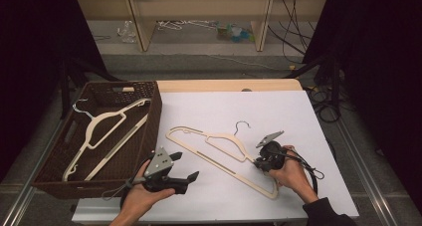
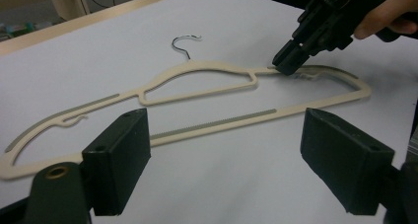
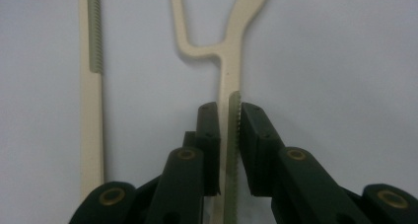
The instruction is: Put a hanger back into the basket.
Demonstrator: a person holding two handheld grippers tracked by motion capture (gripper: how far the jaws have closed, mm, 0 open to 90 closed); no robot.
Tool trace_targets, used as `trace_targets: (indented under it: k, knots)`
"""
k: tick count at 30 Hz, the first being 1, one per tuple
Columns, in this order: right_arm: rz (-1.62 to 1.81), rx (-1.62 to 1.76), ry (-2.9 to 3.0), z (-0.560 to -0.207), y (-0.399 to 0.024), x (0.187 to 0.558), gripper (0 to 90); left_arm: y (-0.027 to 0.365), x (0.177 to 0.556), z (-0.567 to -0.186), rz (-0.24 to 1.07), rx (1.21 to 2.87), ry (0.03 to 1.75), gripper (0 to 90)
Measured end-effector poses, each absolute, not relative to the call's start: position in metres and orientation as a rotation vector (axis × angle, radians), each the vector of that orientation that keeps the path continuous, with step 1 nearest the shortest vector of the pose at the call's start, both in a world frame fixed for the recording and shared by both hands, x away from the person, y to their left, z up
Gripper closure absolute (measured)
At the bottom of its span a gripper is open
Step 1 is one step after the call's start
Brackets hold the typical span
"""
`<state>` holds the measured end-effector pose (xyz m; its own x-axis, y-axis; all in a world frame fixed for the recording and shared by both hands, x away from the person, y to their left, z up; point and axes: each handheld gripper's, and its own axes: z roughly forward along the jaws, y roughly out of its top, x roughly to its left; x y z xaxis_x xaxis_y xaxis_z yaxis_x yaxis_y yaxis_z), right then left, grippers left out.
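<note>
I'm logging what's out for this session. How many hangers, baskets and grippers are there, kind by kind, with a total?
Hangers: 2, one cream hanger flat on the white table top, one white hanger lying in the basket
Baskets: 1, the brown woven basket at the table's left
Grippers: 2, the left gripper and the right gripper
Total: 5

Colours & patterns, as you see them on the table:
Your cream hanger [image 1: 226, 156] lies on the white sheet [image 1: 278, 116], w/ grey-green ribbed grip strips [image 3: 233, 150] and a silver hook [image 1: 241, 126] at its 12 o'clock. At your 9 o'clock the basket [image 1: 152, 119] is dark brown woven wicker, holding a white hanger [image 1: 102, 131]. Both grippers, left [image 1: 185, 167] & right [image 1: 259, 161], are black w/ brass-coloured rivets [image 3: 112, 196]; grey plate [image 1: 158, 162] on the left one. Table edge [image 1: 229, 84] is pale wood.
</note>
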<state>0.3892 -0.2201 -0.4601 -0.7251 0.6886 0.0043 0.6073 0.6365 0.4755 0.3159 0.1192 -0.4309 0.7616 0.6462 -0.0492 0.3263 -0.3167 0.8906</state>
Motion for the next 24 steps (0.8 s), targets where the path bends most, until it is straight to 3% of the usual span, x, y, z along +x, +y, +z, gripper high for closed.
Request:
trace_targets:
  k: [13,24]
  knots:
    - [0.719,0.983,2.684,-0.441,-0.228,0.365,79.6,0.061,0.389,-0.451,0.449,2.092,0.750,24.9]
    - [0.726,0.971,2.703,-0.437,-0.233,0.353,79.6,0.037,0.421,-0.474,0.474,2.242,0.726,33.4]
